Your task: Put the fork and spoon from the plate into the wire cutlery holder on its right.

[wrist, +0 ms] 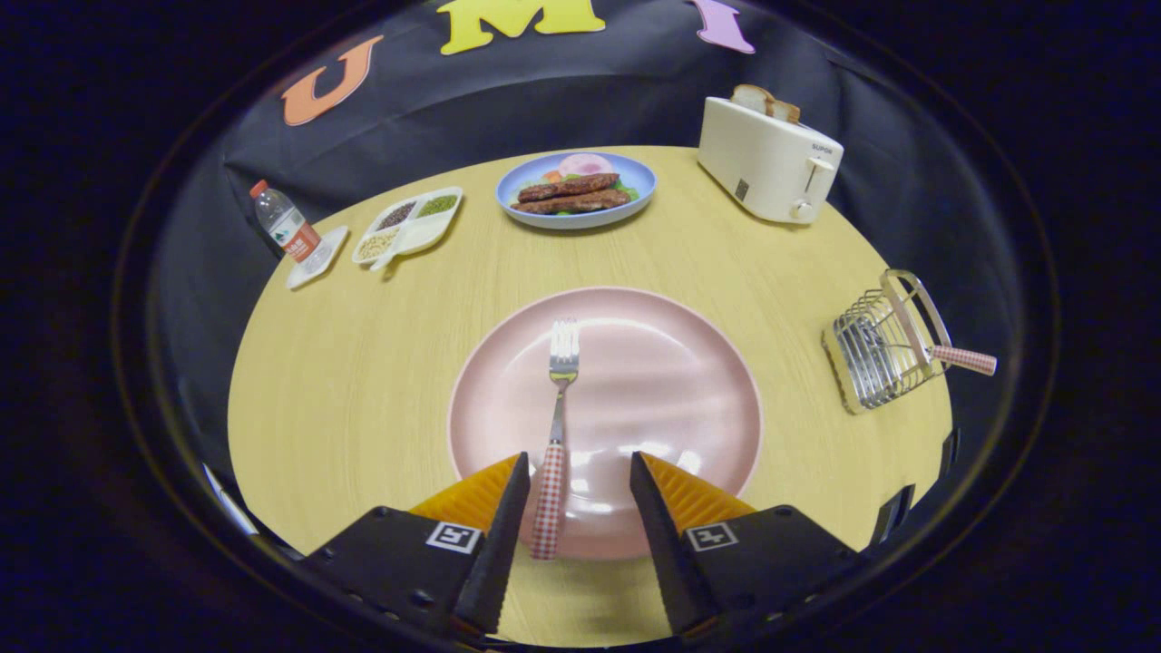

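A round wooden table (363,381) takes up most of the gripper view. On it, just ahead of the fingers, sits a large pink plate (671,381), and beyond it, toward the far edge, are a cream toaster (766,163) with bread slices (766,102) sticking out of its top and a blue plate of food (635,181) with sausages on it. To the right of the pink plate, well apart from it and near the table's edge, stands the wire cutlery holder (875,345); a checked handle (966,360) pokes out of it toward the right, but what utensil it belongs to cannot be told. On the far left are a divided white dish (410,227) holding grains and a small water bottle (286,227) resting on a white coaster (319,258). The fork (558,426) lies on the pink plate, tines pointing away and its red-checked handle reaching back to the plate's near rim. The gripper (578,499) is spread open, its two fingers on either side of the fork handle; the handle lies close beside the left finger, and whether they touch cannot be told, while the right finger is clearly apart from it.
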